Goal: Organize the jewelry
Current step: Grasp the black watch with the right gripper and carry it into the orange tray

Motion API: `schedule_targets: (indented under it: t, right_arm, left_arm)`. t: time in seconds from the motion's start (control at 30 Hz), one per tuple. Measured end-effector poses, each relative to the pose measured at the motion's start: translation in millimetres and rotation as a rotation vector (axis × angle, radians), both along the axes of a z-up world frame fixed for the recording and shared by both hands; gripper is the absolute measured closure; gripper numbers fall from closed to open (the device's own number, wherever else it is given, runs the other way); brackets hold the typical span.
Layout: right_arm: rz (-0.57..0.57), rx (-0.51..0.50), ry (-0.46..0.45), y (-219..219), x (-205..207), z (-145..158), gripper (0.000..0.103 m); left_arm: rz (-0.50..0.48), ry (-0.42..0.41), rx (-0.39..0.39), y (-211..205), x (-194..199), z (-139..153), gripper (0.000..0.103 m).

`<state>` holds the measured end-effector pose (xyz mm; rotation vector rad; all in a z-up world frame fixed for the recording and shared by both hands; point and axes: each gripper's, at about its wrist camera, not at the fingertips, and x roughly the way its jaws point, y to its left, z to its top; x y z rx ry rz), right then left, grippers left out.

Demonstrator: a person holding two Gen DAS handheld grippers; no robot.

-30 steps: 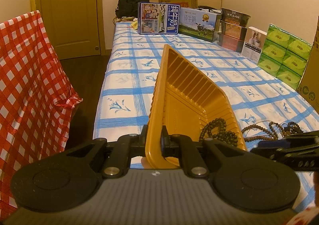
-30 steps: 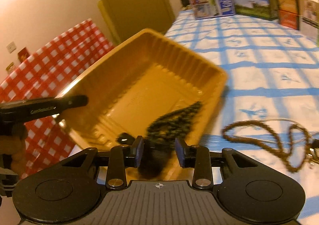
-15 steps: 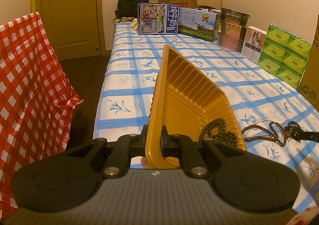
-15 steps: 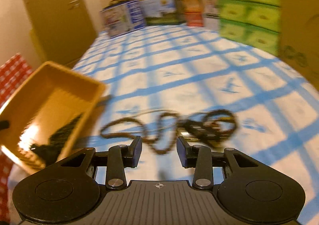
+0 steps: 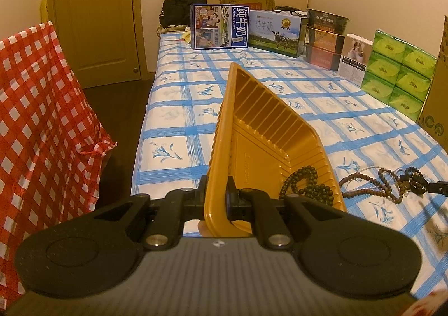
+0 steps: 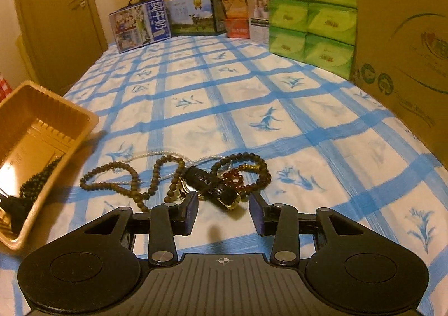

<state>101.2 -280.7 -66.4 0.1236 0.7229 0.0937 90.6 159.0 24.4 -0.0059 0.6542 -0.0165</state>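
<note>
My left gripper (image 5: 216,198) is shut on the near rim of a yellow plastic tray (image 5: 268,137), which is tilted. A dark bead necklace (image 5: 305,184) lies in the tray's low corner; it also shows in the right wrist view (image 6: 39,178) inside the tray (image 6: 72,117). My right gripper (image 6: 224,211) is open and empty, just in front of a pile of jewelry on the bed: a brown bead strand (image 6: 117,178), a black-and-gold piece (image 6: 215,187), a red bead bracelet (image 6: 238,178) and a thin pearl strand (image 6: 156,152). The pile shows in the left wrist view (image 5: 386,184).
The bed has a blue-and-white checked cover (image 6: 252,97). Milk cartons and boxes (image 5: 246,27) line the far end. Green tissue packs (image 6: 310,16) and a large cardboard box (image 6: 403,44) stand along the right. A red checked cloth (image 5: 36,109) hangs left of the bed.
My right gripper let the dark necklace drop into the tray, swung right away from the tray, and now sits open before the jewelry pile. The left gripper and tray held still.
</note>
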Motion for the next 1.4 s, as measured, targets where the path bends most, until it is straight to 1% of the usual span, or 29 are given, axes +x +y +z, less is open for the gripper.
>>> schedule_targets:
  t: [0.1,0.3,0.37,0.47,0.5,0.77,0.8,0.87,1.03,1.17,1.4]
  right_arm:
    - [0.046,-0.053,0.003,6.0,9.3,-5.7,0.062]
    - [0.134,-0.192,0.011,16.6,23.5,-18.6,0.063]
    - [0.154,-0.206,0.01,18.9,23.1,-18.5,0.063]
    - [0.167,-0.224,0.019,24.5,20.6,-17.2,0.079]
    - [0.173,-0.218,0.022,25.8,20.2,-17.2,0.08]
    - [0.219,-0.267,0.057,36.0,28.3,-26.5,0.08]
    - [0.216,-0.267,0.063,35.8,29.1,-26.6,0.085]
    - [0.203,-0.252,0.063,35.0,28.5,-23.4,0.087]
    - [0.18,-0.208,0.026,34.0,20.0,-5.6,0.087]
    - [0.182,-0.177,0.016,36.7,13.5,8.7,0.087]
    - [0.213,-0.111,-0.029,52.4,5.3,36.0,0.087]
  left_arm:
    - [0.0,0.0,0.0,-0.3,-0.2,0.1,0.094]
    - [0.0,0.0,0.003,-1.4,0.5,0.3,0.094]
    - [0.0,0.0,0.002,-1.5,0.5,0.3,0.094]
    - [0.0,-0.001,0.003,-1.0,0.7,0.5,0.094]
    - [0.0,0.0,0.003,-0.7,0.8,0.6,0.094]
    - [-0.001,0.0,0.005,-1.0,1.8,0.5,0.094]
    - [-0.002,0.0,0.005,0.5,2.3,1.0,0.094]
    - [-0.003,0.0,0.007,-0.2,2.1,0.6,0.094]
    - [-0.003,-0.001,0.007,-0.1,2.3,0.8,0.094]
    - [-0.003,-0.001,0.007,-0.7,2.2,0.3,0.094]
    - [-0.003,-0.002,0.008,-2.5,2.0,0.0,0.094]
